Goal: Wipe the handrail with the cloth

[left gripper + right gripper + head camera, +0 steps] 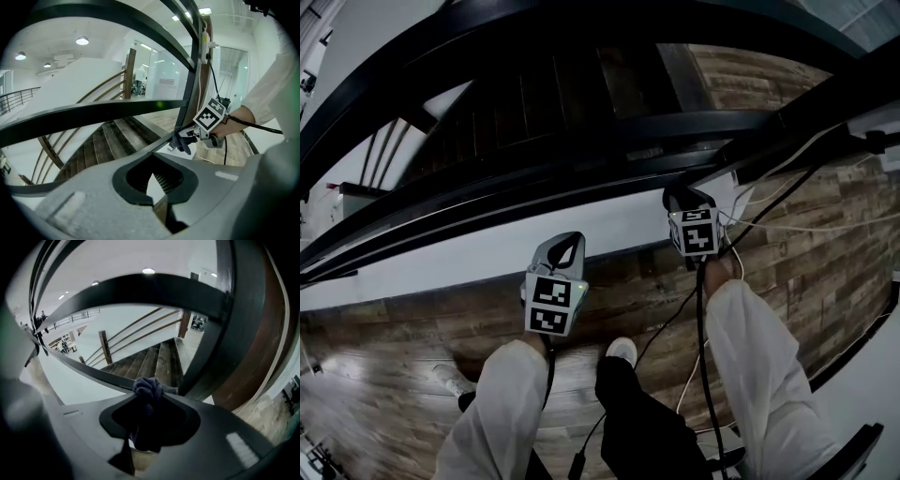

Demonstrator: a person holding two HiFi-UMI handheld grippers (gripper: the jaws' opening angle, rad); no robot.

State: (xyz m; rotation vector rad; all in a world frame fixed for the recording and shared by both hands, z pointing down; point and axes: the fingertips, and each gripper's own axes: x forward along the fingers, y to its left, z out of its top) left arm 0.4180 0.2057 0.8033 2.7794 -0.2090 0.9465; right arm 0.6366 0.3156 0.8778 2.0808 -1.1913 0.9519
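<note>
Right hand-held gripper (148, 391) is pinching the cloth (147, 388). The dark blue wad is bunched at the jaw tips and the rest hangs back through the gap between the jaws. The cloth touches a slanted dark bar of the handrail (89, 371), just where that bar meets a thicker post (243, 333).

From the left gripper view, the same cloth (181, 141) sits against the low bar, with the right hand-held gripper (187, 137) behind it, marker cube up and a hand (236, 119) gripping it.

Left hand-held gripper (154, 155) has its jaws pressed together at the tips with nothing between them. It is held off the handrail (93, 116), below and to the left of the right one, not touching any bar.

In the head view, the left hand-held gripper (566, 247) is over the wooden floor (403, 347), pointing at the railing. The right hand-held gripper (681, 199) is up at the handrail (581, 173), its tips under the dark bar. I can't make out the cloth there.

White sleeves (759, 361) run to both tools. White cables (773, 225) trail across the floor on the right. Wooden stairs (159, 363) drop away beyond the bars.
</note>
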